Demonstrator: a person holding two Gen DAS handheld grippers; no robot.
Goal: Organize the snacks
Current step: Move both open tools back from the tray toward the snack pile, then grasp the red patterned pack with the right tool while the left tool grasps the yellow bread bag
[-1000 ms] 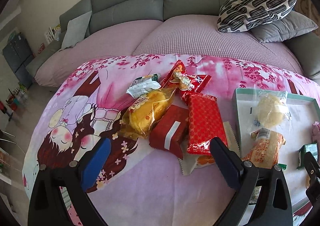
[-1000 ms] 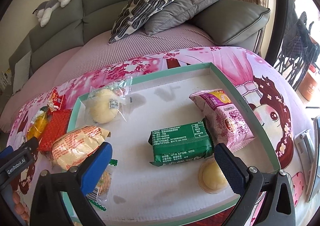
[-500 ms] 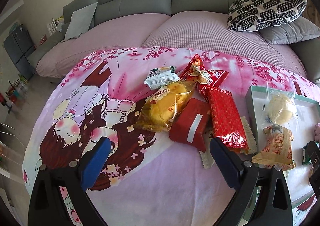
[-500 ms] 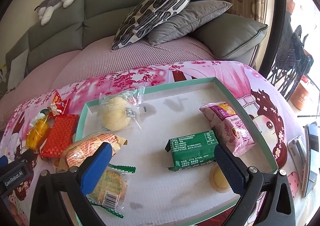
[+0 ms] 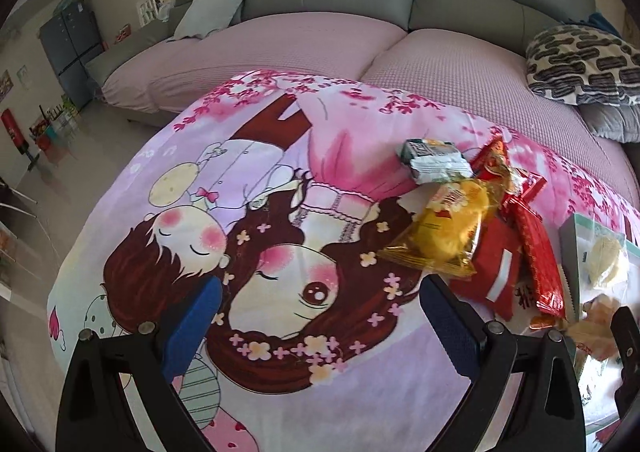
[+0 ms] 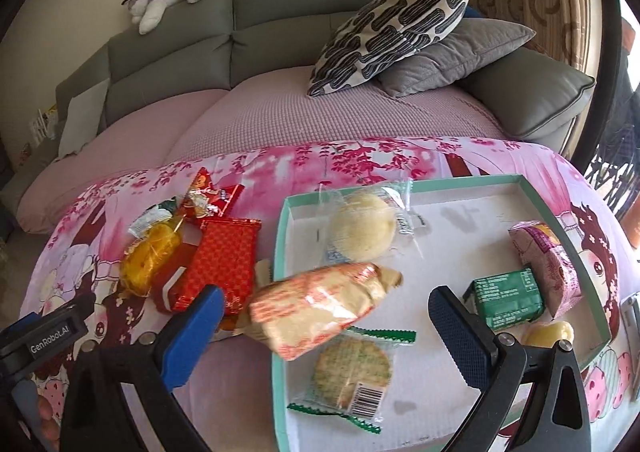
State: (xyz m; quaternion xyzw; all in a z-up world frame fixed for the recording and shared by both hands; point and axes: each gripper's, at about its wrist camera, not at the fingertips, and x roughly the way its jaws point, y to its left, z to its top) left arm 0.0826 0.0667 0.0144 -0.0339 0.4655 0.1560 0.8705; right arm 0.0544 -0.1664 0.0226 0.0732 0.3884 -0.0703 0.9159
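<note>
Snack pile [image 6: 192, 248] left of tray [image 6: 280, 252]; patterned pillow [image 6: 392, 28] behind.

"GenRobot.AI" on left tool [image 6: 40, 336]

Bright daylight, fisheye-warped, dark-vignetted edges

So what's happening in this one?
A person is sorting snacks with two handheld grippers. Both the left gripper and right gripper are open and empty. Several snacks, including the green packet, already lie in the tray; a pile with the yellow bag waits on the cloth beside it.
</note>
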